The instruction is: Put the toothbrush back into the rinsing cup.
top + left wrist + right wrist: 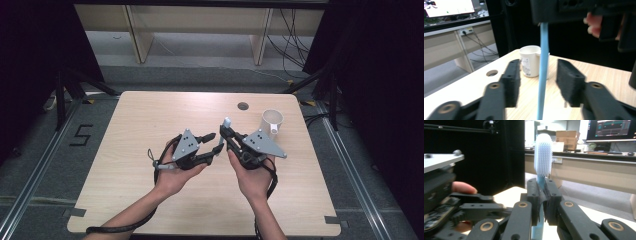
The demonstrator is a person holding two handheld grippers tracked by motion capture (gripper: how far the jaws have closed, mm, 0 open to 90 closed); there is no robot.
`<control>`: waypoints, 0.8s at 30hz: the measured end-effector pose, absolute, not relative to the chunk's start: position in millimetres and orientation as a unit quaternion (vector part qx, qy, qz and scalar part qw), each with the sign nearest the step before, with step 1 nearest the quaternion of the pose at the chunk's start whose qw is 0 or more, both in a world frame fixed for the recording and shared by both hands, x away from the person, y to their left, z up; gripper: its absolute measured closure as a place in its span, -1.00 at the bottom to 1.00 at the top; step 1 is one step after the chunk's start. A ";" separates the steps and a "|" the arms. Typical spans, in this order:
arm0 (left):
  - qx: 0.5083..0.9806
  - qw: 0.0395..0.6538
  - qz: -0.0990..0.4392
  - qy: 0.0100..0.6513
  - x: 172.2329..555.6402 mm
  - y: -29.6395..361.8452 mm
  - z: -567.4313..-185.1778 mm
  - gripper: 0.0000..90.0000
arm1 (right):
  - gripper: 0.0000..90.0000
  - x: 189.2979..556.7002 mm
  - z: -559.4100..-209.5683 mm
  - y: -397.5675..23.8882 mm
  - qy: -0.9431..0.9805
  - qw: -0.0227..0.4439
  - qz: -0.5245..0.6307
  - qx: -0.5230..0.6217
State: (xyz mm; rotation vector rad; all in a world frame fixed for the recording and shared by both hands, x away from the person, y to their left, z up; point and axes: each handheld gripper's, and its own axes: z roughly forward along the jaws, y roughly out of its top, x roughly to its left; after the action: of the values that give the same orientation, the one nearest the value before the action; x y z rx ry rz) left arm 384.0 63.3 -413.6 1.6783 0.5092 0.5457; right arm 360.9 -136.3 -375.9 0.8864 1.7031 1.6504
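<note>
A: Who has the toothbrush [541,177]?
B: The right gripper [226,134]; its jaws clamp the blue handle, bristles up. The left gripper [216,142], jaws apart, straddles the handle untouching.
A: Next?
B: Probably the cup [272,121], near the bench's far right corner.

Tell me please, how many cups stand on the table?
1. The white cup stands at the far right of the table, beyond the right gripper. The left gripper view shows it behind the blue toothbrush handle. None seems hidden.
</note>
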 end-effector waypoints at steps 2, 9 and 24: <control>0.726 0.602 0.242 0.227 382.7 69.9 -416.1 0.01 | 0.89 362.4 -375.5 -139.1 0.641 0.307 0.619 0.333; 0.728 0.580 0.271 0.246 379.8 103.5 -420.1 -0.18 | 0.89 364.4 -375.4 -146.6 0.642 0.311 0.603 0.357; 0.717 0.561 0.300 0.285 376.0 171.8 -430.0 -0.22 | 0.89 379.4 -368.7 -175.0 0.633 0.355 0.579 0.371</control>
State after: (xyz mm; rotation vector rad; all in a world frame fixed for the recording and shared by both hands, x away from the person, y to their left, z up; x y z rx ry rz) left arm 376.0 171.8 -430.0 1.6908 0.6710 0.7062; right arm 379.4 -175.0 -368.7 0.9581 1.6353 1.4962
